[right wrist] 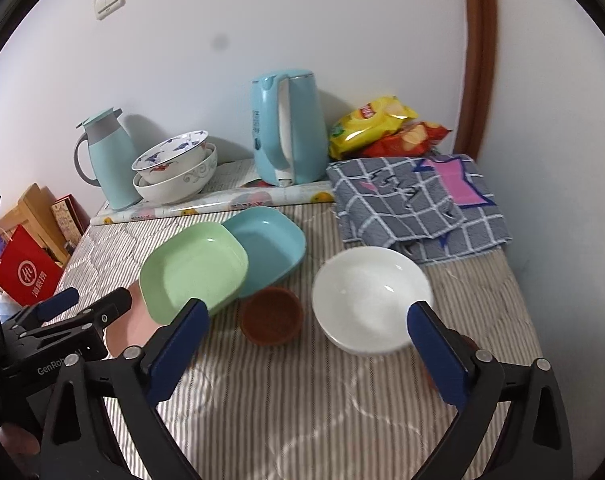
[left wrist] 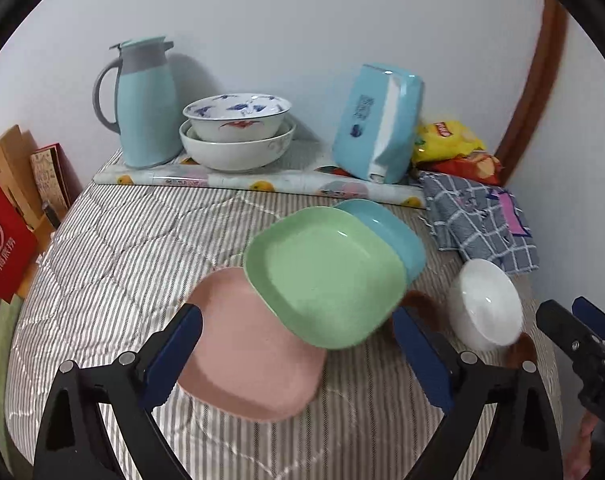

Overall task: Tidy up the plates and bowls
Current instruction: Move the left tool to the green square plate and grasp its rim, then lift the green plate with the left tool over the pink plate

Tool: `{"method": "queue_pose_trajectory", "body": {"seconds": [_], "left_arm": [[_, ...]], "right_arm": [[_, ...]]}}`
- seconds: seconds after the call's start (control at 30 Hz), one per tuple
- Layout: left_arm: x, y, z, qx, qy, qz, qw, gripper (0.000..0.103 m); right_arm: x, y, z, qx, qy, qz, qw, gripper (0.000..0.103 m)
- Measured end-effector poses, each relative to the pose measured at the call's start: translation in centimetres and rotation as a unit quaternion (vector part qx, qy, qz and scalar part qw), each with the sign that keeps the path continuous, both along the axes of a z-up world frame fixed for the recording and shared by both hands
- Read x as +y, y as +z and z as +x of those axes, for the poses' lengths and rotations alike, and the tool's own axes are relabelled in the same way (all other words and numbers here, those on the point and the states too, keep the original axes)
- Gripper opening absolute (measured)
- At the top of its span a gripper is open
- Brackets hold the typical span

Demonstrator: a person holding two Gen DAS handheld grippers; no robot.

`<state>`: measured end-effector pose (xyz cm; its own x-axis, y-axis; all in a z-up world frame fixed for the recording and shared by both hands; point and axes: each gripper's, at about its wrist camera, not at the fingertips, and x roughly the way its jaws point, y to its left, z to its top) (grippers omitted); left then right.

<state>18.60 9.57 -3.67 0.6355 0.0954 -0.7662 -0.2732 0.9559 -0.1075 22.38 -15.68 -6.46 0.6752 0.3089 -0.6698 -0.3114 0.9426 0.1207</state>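
Three square plates overlap on the striped cloth: a pink plate (left wrist: 246, 356) lowest, a green plate (left wrist: 326, 276) on it, a blue plate (left wrist: 386, 228) behind. My left gripper (left wrist: 298, 316) stands open above the pink and green plates, with nothing between its pads. A white bowl (right wrist: 370, 300) and a small brown bowl (right wrist: 272, 314) sit to the plates' right. Over these two bowls my right gripper (right wrist: 310, 310) hangs open, holding nothing. Two patterned porcelain bowls (right wrist: 174, 172) are nested at the back. A second brown piece shows only partly behind the white bowl.
At the back stand a blue thermos jug (left wrist: 146, 104), a blue kettle (right wrist: 290, 128) and snack bags (right wrist: 382, 128). A checked cloth (right wrist: 414, 204) lies at the back right. A red bag (left wrist: 2, 244) and boxes stand off the left edge. Wall closes the far side.
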Motion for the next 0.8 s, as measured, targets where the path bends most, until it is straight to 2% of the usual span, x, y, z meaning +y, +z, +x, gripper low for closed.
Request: {"method": "queue_pose_trajectory", "body": {"seconds": [0.1,0.17,0.3,0.37,0.5,0.6,0.7,0.8], "left_arm": [[1.4,-0.9,1.3,0.005,0.007,-0.010,0.9999,0.096],[2.2,-1.7,2.2,0.012,0.018,-0.015,0.9997,0.096],[3.0,-2.8,3.9,0.018,0.020,-0.009,0.9996,0.093],[3.2,-3.5,4.9,0.022,0.015,-0.008,0.9996,0.091],[3.5,-4.8,6.4,0.027,0.004,-0.014,0.9995,0.078],[4.0,-5.6,7.6,0.029,0.006,-0.026,0.9992,0.067],[4.3,-6.5,8.8,0.038,0.000,-0.030,0.9988,0.060],[4.5,-7.0,9.6,0.041,-0.006,-0.032,0.9986,0.059]], "right_arm": [[1.6,-0.7,1.6,0.012,0.013,-0.006,1.000,0.090],[2.8,-1.3,2.8,0.021,0.029,-0.012,0.999,0.078],[4.5,-2.4,4.6,0.032,0.045,-0.019,0.998,0.074],[5.1,-3.1,5.5,0.041,0.050,-0.014,0.998,0.067],[6.4,-4.7,7.1,0.065,0.057,-0.016,0.996,0.063],[7.0,-5.7,7.9,0.081,0.060,-0.016,0.995,0.056],[7.4,-6.6,8.7,0.101,0.061,-0.008,0.993,0.051],[8.1,-7.3,9.2,0.113,0.066,-0.003,0.991,0.050]]}}
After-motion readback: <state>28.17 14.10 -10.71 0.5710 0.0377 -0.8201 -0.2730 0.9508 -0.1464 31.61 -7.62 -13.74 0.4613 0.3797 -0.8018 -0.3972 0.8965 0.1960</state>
